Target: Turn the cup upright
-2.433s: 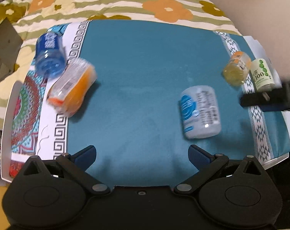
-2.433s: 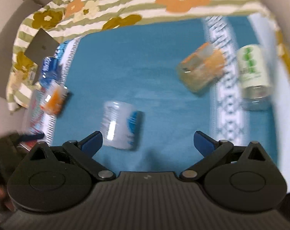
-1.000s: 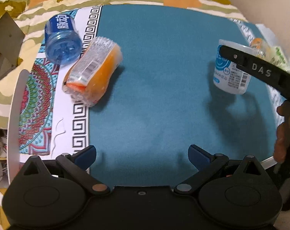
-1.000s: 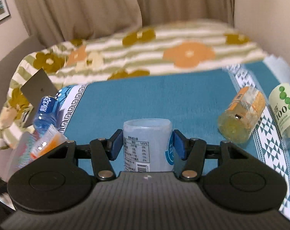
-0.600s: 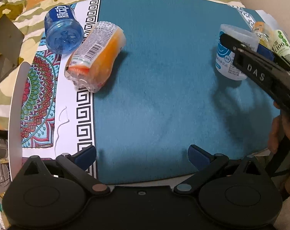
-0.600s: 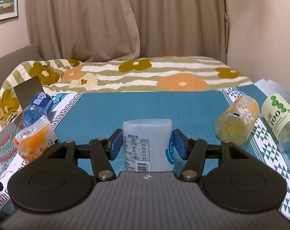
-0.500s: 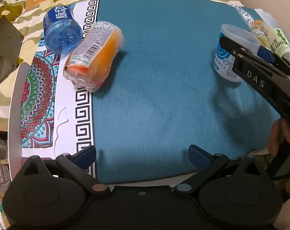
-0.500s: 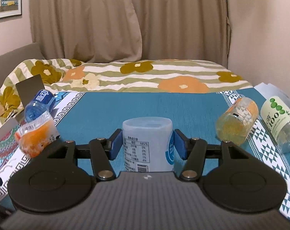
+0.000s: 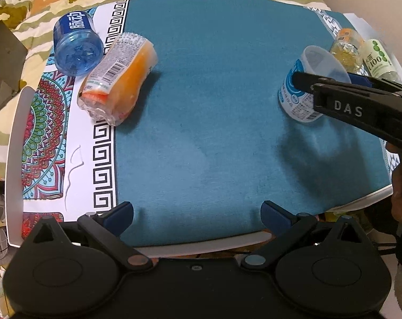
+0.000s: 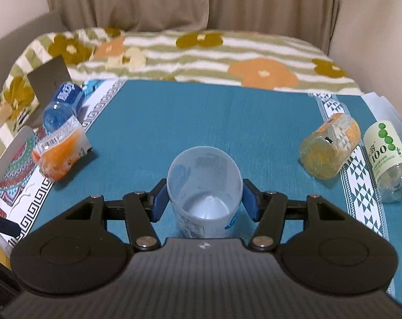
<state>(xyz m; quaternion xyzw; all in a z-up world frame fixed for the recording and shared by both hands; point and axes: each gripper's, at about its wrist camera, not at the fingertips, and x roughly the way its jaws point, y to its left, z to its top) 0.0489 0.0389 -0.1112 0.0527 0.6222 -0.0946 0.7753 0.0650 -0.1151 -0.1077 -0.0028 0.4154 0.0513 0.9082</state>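
A white translucent plastic cup [image 10: 203, 186] with blue print stands upright, mouth up, on the teal mat [image 10: 201, 117]. My right gripper [image 10: 203, 200] is shut on the cup, its blue pads pressed to both sides. In the left wrist view the cup [image 9: 307, 85] stands at the right of the mat with the right gripper's black finger [image 9: 360, 106] across it. My left gripper [image 9: 197, 212] is open and empty, hovering over the mat's near edge, far from the cup.
On the left lie a blue bottle [image 9: 76, 45] and an orange bottle [image 9: 118, 77]. On the right lie a yellow jar [image 10: 329, 146] and a green-labelled bottle [image 10: 386, 156]. A floral blanket [image 10: 201, 50] lies beyond the mat. The white table edge [image 9: 201, 247] is near.
The right gripper closed on the lying cup, turned it upright and has now tilted down so I look into its open mouth. The left gripper drew back towards the near edge.
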